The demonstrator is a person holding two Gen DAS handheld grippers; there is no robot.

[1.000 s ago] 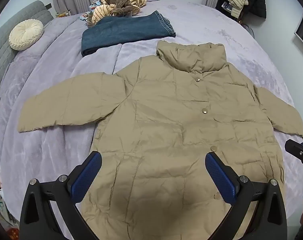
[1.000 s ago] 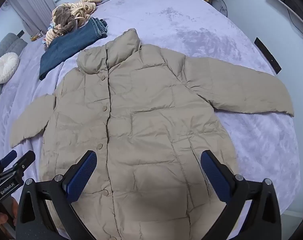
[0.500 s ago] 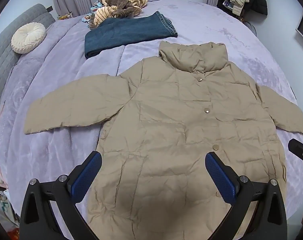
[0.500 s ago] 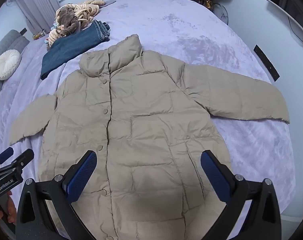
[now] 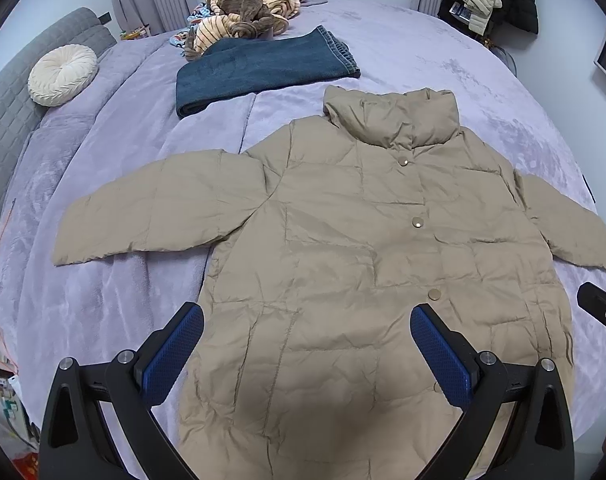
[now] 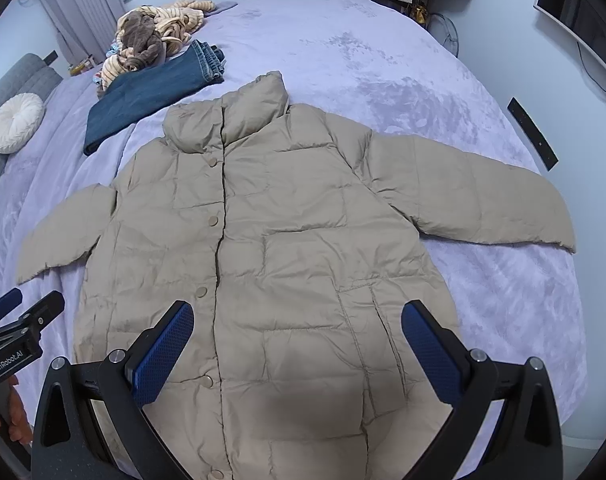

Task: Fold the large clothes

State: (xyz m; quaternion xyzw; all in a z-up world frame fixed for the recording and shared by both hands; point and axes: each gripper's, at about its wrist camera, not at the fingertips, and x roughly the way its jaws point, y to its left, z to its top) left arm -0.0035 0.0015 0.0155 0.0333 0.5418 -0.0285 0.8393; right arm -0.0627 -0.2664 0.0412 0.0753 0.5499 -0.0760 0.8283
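Lavender bedding (image 5: 443,52) is covering a bed where a tan jacket (image 5: 343,248) is lying flat, sleeves spread. Folded jeans (image 5: 259,68) are sitting beyond its collar. Left tongs (image 5: 307,344) and right tongs (image 6: 297,338) are hovering open above its near hem.

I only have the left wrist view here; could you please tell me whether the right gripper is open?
Observer: Yes, the right gripper is open. Its jaws are wide apart over the lower part of the jacket and grip nothing.
Operator: Thank you. Does the sleeve on that side lie flat out to its cuff?
Observer: It does. That sleeve stretches out flat on the bed cover, with the cuff well away from the jacket's body.
Operator: Is anything lying near it?
Observer: A slim black bar-shaped object lies on the bed beyond the sleeve, not touching it.
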